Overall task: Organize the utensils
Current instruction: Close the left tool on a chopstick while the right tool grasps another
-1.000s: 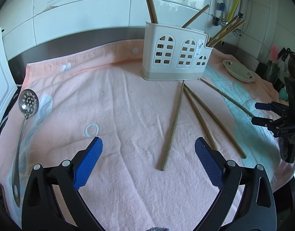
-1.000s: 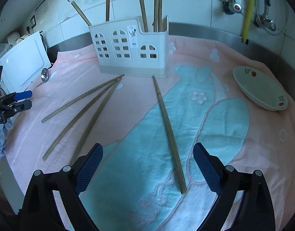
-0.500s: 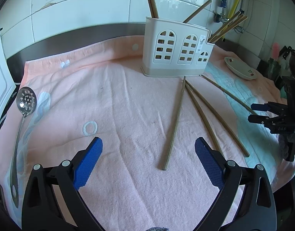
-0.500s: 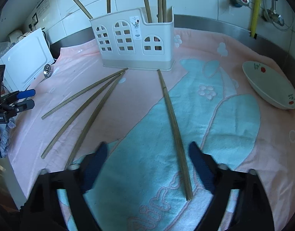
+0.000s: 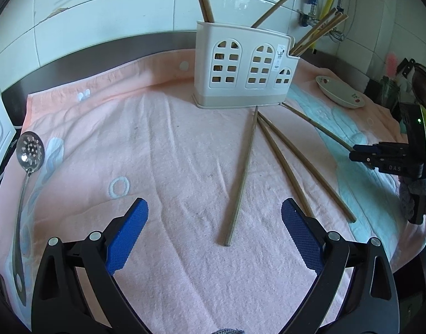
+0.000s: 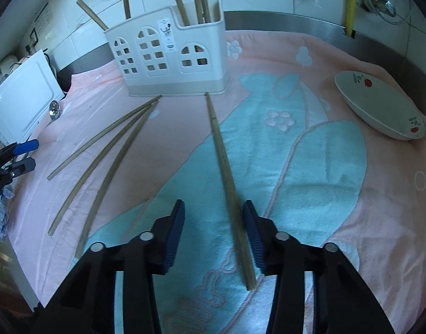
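Note:
A white utensil holder (image 6: 171, 55) with several chopsticks standing in it sits at the back of the pink towel (image 6: 379, 194). One long chopstick (image 6: 221, 150) lies between the fingers of my right gripper (image 6: 213, 217), close to the right pad. The jaws are closing and the left pad is still apart from the stick. Three more chopsticks (image 6: 101, 150) fan out to the left. In the left wrist view my left gripper (image 5: 214, 222) is open over the towel, with the near end of a chopstick (image 5: 240, 178) lying between its pads. The right gripper (image 5: 360, 153) shows at the right edge.
A slotted metal spoon (image 5: 29, 150) lies at the towel's left edge beside a white board (image 6: 24, 103). A white flowered dish (image 6: 379, 108) rests at the back right. Steel backsplash and tiled wall with pipes run behind; the towel's front edge is the counter edge.
My right gripper's jaws have narrowed from wide open to close around the single chopstick. The left gripper has stayed wide open in the same place.

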Action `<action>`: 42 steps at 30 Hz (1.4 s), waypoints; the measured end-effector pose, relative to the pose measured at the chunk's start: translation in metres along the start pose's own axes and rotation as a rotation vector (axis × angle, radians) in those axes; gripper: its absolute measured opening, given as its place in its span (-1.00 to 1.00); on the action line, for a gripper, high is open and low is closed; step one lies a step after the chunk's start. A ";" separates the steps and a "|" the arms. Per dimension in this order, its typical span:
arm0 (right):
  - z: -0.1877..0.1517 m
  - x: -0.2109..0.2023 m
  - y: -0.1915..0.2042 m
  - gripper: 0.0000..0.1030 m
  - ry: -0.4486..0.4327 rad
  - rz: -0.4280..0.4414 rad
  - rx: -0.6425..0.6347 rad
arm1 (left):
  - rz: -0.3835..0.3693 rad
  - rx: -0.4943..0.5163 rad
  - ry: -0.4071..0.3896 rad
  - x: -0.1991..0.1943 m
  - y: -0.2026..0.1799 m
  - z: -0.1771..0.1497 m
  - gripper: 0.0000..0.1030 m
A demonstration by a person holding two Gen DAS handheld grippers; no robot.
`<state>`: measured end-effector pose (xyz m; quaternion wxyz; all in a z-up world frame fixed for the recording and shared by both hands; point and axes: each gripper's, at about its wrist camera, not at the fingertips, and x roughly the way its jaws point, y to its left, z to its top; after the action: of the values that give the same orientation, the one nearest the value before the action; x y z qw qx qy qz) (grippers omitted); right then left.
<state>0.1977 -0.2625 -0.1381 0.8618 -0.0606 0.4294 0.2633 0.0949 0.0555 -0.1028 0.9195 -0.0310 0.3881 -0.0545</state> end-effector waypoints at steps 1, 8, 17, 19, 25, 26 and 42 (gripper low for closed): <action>0.000 0.000 0.000 -0.33 0.000 -0.005 0.001 | 0.001 0.002 -0.002 0.000 -0.001 0.000 0.82; -0.001 0.002 -0.001 -0.74 -0.004 -0.064 -0.008 | -0.021 0.043 0.020 0.005 -0.008 0.001 0.43; -0.001 0.000 0.009 -0.86 -0.018 -0.102 -0.050 | -0.064 0.123 0.071 0.025 -0.027 0.003 -0.31; -0.001 -0.003 0.011 -0.86 -0.030 -0.104 -0.049 | -0.062 0.137 0.080 0.029 -0.029 0.004 -0.41; 0.001 -0.023 0.020 -0.86 -0.085 -0.090 -0.041 | -0.052 0.123 0.116 0.043 -0.023 0.006 -0.53; 0.001 -0.027 0.022 -0.86 -0.097 -0.091 -0.043 | -0.055 0.119 0.119 0.045 -0.021 0.006 -0.58; 0.015 -0.084 0.044 -0.86 -0.220 -0.093 -0.048 | -0.035 0.153 0.104 0.043 -0.029 0.008 -0.89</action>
<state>0.1441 -0.2537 -0.0586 0.9134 -0.0716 0.3224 0.2382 0.1285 0.0210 -0.1250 0.8967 0.0354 0.4293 -0.1017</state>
